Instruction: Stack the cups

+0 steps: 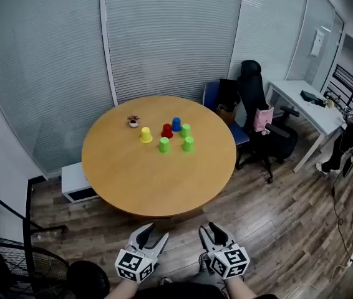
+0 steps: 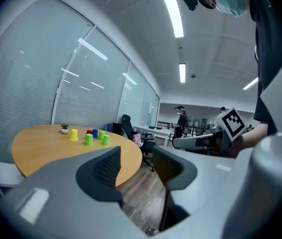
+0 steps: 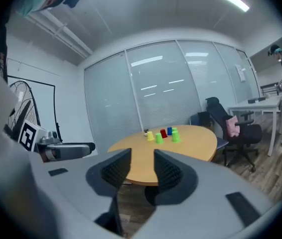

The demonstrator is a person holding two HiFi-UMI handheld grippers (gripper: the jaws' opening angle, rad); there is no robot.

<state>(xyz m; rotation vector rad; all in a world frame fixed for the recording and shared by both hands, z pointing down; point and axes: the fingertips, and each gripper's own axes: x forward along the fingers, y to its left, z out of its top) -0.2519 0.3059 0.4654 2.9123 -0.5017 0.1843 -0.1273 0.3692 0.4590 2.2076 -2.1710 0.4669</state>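
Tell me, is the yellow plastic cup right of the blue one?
No, the yellow plastic cup stands left of the blue plastic cup in every view.

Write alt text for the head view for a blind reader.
A yellow cup, a red cup, a blue cup and three green cups cluster on the far half of a round wooden table, beside a potted plant. Short of the table, the left tongs and right tongs are held open and empty.
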